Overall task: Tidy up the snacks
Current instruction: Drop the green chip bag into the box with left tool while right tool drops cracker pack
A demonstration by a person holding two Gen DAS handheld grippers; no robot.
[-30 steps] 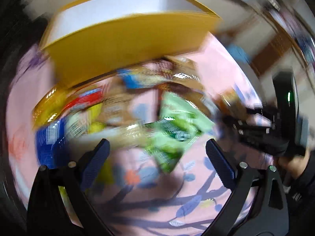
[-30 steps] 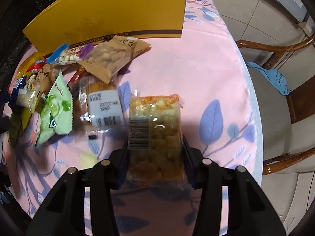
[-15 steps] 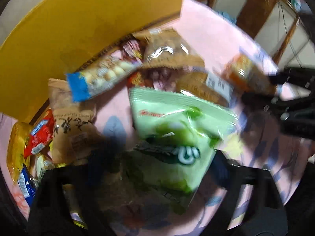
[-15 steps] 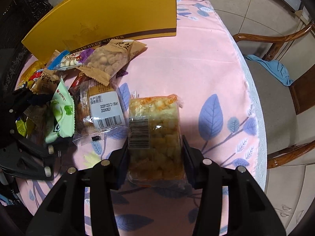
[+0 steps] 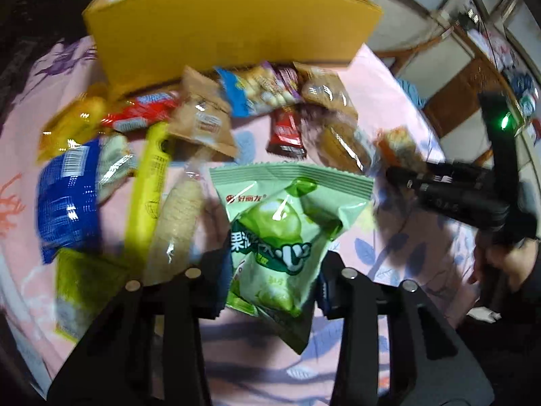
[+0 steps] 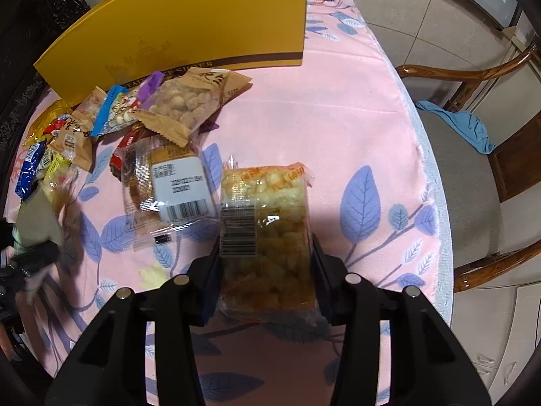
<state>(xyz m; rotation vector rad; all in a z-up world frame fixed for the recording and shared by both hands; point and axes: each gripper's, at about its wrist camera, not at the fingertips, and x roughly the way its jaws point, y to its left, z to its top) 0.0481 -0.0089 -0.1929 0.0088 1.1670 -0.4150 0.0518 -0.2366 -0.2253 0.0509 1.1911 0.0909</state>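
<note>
Our left gripper (image 5: 270, 270) squeezes the green bag (image 5: 280, 233), lifted in front of the yellow box (image 5: 230, 23). Our right gripper (image 6: 265, 264) pinches the crispy snack pack (image 6: 267, 233), also in front of it. Slippery wrappers could slide out if we swing fast.

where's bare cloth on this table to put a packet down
The widest bare patch is the pink tablecloth right of the brown nut bag, running from the yellow box to the table's right edge by the chair. The far left below the box is crowded: blue packet, yellow stick, red wrapper overlap.
</note>
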